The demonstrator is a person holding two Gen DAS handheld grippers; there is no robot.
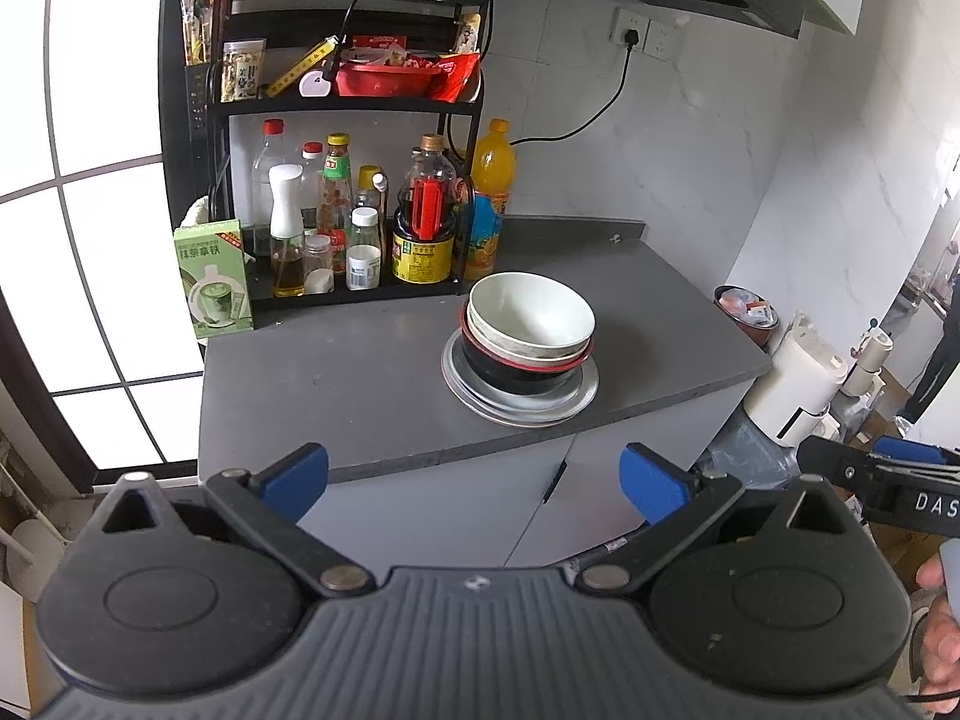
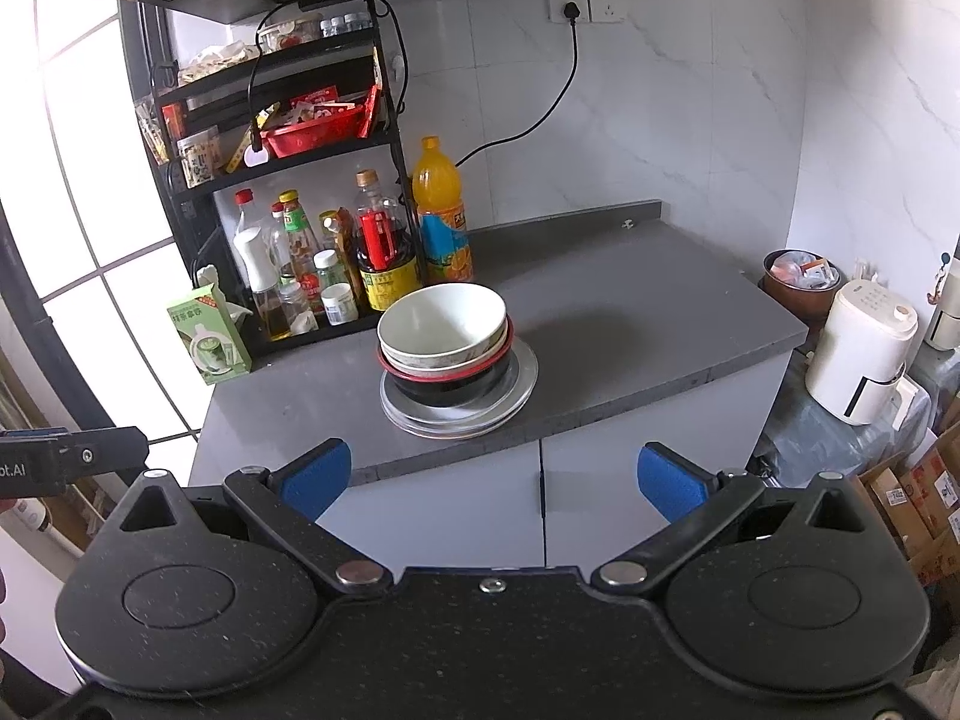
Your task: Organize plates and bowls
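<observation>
Both grippers held back from the counter — jaws spread, nothing in them.

The left gripper and right gripper hang wide apart-fingered before the grey countertop. On it, near the front edge, 1 stack: white bowl nested in a red-rimmed black bowl, on metal plates — beside the condiment rack.

Each black hand-held gripper has blue pads.
</observation>
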